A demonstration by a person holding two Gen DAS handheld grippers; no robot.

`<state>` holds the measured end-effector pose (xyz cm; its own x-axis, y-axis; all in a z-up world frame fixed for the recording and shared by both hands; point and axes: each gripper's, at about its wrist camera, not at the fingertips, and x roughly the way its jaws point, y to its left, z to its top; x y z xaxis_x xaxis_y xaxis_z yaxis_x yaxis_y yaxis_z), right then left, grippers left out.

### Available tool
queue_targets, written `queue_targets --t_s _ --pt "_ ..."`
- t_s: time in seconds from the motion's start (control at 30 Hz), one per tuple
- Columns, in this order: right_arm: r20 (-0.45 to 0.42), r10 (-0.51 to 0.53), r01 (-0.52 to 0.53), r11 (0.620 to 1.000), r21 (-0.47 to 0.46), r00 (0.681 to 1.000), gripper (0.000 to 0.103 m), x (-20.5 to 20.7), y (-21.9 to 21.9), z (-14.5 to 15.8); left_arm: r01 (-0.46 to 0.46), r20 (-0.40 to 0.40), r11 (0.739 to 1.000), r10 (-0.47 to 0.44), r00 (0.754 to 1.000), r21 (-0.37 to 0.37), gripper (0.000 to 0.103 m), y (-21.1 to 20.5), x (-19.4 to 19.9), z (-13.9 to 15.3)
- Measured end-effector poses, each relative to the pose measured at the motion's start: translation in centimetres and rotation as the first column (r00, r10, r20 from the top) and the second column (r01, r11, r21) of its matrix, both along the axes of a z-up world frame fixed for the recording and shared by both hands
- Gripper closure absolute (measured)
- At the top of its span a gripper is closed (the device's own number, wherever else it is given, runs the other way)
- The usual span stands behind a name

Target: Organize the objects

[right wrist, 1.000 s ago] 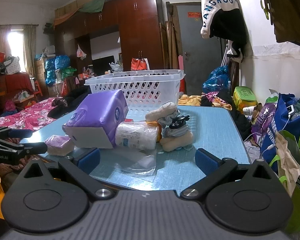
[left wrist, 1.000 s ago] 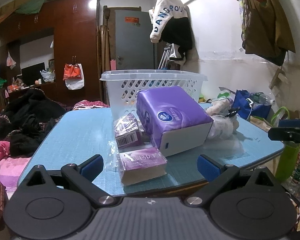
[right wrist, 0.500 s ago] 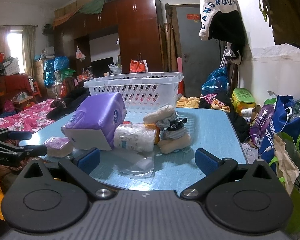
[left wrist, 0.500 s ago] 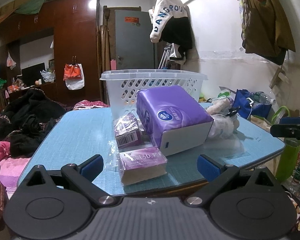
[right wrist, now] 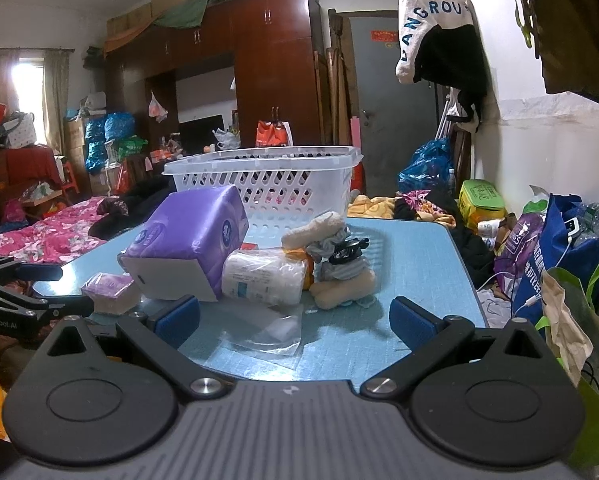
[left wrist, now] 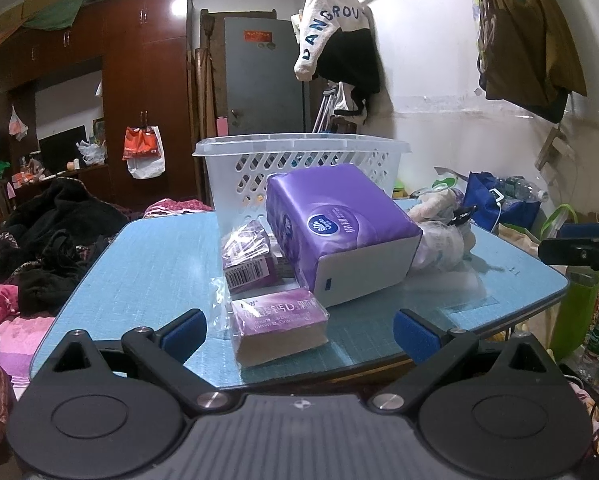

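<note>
On the blue table (left wrist: 147, 256) stands a white perforated basket (left wrist: 299, 160), also in the right wrist view as the basket (right wrist: 275, 188). In front of it lie a large purple tissue pack (left wrist: 339, 232), a small purple box (left wrist: 279, 320) and a bagged purple box (left wrist: 247, 260). The right wrist view adds a wrapped white roll (right wrist: 263, 278) and a bundle of socks (right wrist: 335, 264) beside the tissue pack (right wrist: 187, 244). My left gripper (left wrist: 299, 332) is open, just short of the small box. My right gripper (right wrist: 295, 320) is open above a flat clear bag (right wrist: 271, 332).
Bags (right wrist: 559, 256) crowd the floor right of the table. A bed with pink bedding (right wrist: 51, 236) and dark clothes (left wrist: 51, 236) lies to the left. Wardrobes (left wrist: 139, 92) and a grey door (left wrist: 267, 80) stand behind. The table's near edge (left wrist: 379, 372) is close to both grippers.
Both grippers have crept slightly closer to the table; the objects have not moved and both stay open.
</note>
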<state>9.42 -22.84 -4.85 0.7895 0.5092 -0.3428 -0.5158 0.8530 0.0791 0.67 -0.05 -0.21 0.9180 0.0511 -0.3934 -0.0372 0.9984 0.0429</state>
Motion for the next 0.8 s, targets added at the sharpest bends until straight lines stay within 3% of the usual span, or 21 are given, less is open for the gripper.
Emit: queue_targets --t_s 0.17,0.33,0.5,0.57,0.7,0.8 --pt "0.007 -0.002 0.002 1.0 -0.001 1.0 0.0 -0.1 0.0 0.0 0.001 0.001 1.0 -0.001 1.0 -0.001 0.002 -0.1 0.0 0.0" --pt "0.066 -0.025 0.023 1.0 0.018 0.998 0.0 -0.3 -0.1 -0.1 0.017 0.018 1.0 -0.018 1.0 0.025 0.002 -0.4 -0.1 0.0" --pt "0.218 -0.029 0.0 0.991 0.131 0.975 0.0 -0.8 -1.2 -0.8 0.017 0.189 0.998 -0.028 0.982 0.059 0.0 0.0 -1.5 1.0" --pt "0.224 -0.049 0.018 0.99 0.138 0.973 0.0 -0.6 -1.1 -0.8 0.039 0.253 0.998 -0.052 0.966 0.057 0.0 0.5 -1.6 1.1" --pt "0.176 -0.017 -0.006 0.992 0.129 0.984 0.0 0.1 -0.1 -1.1 0.042 0.197 0.998 -0.052 0.979 0.053 0.0 1.9 -0.6 0.7" --pt "0.15 0.052 -0.064 0.995 0.074 0.987 0.0 0.7 1.5 -1.8 0.039 0.184 0.999 -0.033 0.982 -0.031 0.0 4.2 -0.7 0.6"
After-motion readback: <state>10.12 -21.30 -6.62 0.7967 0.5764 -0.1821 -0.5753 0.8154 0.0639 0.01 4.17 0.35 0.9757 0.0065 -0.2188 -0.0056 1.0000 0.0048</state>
